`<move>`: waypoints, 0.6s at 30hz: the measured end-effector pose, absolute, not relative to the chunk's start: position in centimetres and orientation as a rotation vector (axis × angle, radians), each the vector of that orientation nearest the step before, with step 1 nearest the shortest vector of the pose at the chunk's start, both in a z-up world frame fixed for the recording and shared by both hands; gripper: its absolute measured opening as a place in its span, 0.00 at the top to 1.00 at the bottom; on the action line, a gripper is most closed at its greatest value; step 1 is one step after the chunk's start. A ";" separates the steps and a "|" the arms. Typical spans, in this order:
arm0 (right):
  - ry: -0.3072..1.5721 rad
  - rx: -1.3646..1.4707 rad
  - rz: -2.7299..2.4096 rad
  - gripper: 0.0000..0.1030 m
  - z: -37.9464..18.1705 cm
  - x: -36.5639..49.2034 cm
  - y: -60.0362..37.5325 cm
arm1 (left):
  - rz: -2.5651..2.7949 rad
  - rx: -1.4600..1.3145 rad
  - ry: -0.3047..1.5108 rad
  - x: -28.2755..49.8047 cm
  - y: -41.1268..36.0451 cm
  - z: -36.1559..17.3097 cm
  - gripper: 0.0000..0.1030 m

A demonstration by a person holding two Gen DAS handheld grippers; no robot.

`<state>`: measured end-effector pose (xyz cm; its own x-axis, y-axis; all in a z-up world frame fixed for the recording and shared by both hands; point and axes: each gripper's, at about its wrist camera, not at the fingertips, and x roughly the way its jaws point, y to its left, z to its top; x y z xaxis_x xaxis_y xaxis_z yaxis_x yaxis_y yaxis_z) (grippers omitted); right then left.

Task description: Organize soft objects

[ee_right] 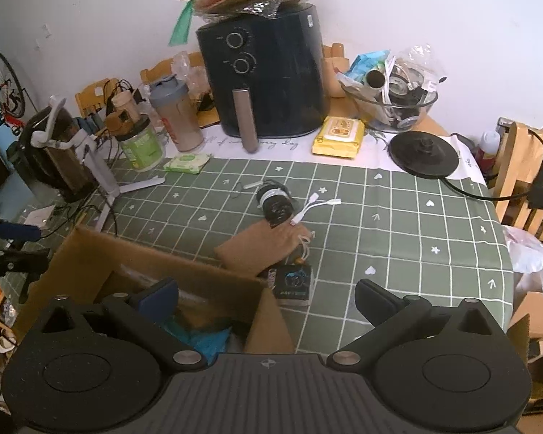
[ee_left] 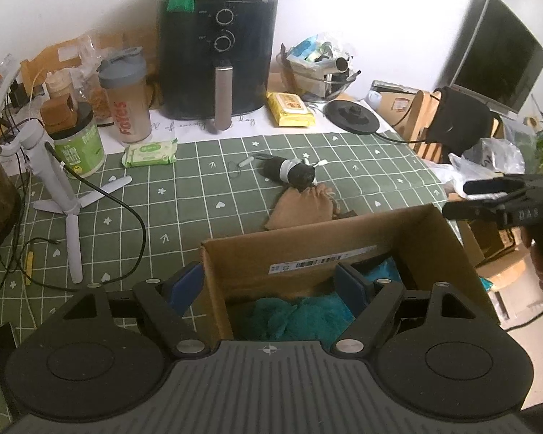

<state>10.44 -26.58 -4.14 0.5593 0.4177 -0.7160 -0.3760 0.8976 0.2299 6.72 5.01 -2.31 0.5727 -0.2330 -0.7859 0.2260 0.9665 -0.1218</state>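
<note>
An open cardboard box point(ee_left: 427, 231) stands at the near edge of the green checked table, with teal fluffy cloth point(ee_left: 300, 318) inside. My left gripper point(ee_left: 268, 271) is open and astride the box's left wall, its right finger over the cloth, gripping nothing. Beyond the box lie a tan drawstring pouch point(ee_right: 264, 249) and a black rolled bundle point(ee_right: 277, 204). My right gripper point(ee_right: 266, 285) is open over the box's right corner point(ee_right: 268, 311), empty. It also shows in the left wrist view as the right gripper point(ee_left: 478, 197), held by a hand.
A small black packet point(ee_right: 293, 284) sits beside the pouch, a white adapter cable point(ee_right: 315, 206) by the bundle. At the back stand an air fryer point(ee_right: 268, 72), shaker bottle point(ee_right: 177, 115), wipes packs point(ee_right: 338, 137), glass bowl point(ee_right: 394, 108), kettle base point(ee_right: 423, 155). A white tripod point(ee_left: 65, 195) and cables lie left.
</note>
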 end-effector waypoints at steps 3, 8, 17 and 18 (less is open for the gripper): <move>0.867 0.070 0.454 0.00 -4.4 12.0 -27.0 | -0.279 -0.011 0.936 7.2 5.1 -2.6 0.23; 0.884 0.083 0.464 0.01 -5.2 15.1 -27.2 | -0.304 -0.015 0.945 7.9 5.1 -2.8 0.23; 0.941 0.054 0.499 0.13 -8.5 21.5 -26.3 | -0.307 -0.042 0.947 9.1 5.9 -2.9 0.23; 0.948 0.049 0.498 0.15 -8.9 22.2 -26.1 | -0.304 -0.044 0.947 9.2 6.0 -2.9 0.23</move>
